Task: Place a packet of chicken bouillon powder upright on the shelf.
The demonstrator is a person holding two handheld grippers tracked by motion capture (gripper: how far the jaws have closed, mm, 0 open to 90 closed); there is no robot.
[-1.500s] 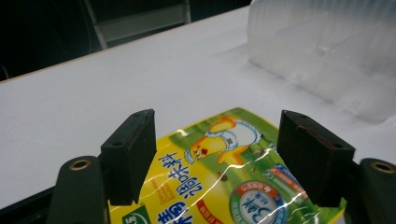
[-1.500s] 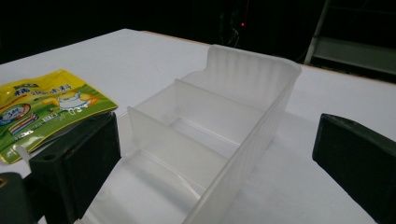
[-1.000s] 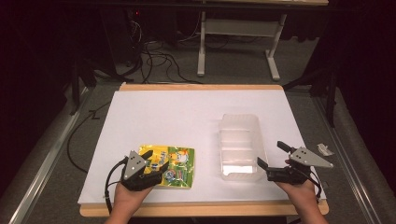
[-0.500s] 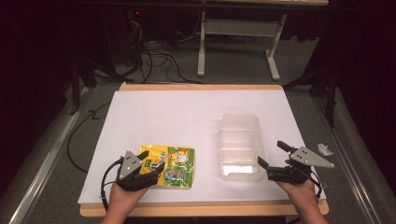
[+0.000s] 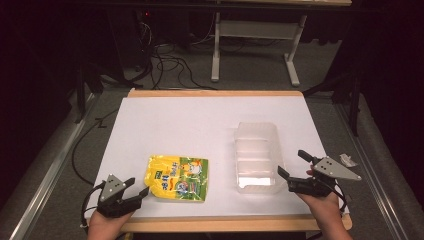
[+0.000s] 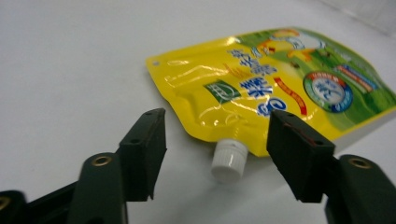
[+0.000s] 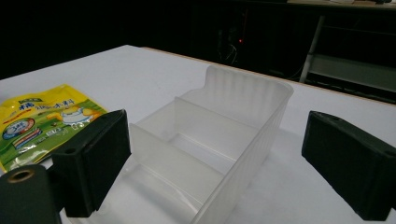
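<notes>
The left tongs (image 6: 215, 135), just closing yet still apart, straddle the ribbed white cap (image 6: 228, 160) of a glossy yellow pouch (image 5: 177, 177). The open right tongs (image 7: 215, 163) flank a clear, ridged plastic bin (image 7: 210, 140) on the smooth white desk (image 5: 200, 120).

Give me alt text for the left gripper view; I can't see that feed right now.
The left claw is open, its jaws on either side of the white screw cap of a yellow spouted pouch, not touching it; they have just been closing. The pouch lies flat on the white table, cap pointing toward the camera.
</notes>
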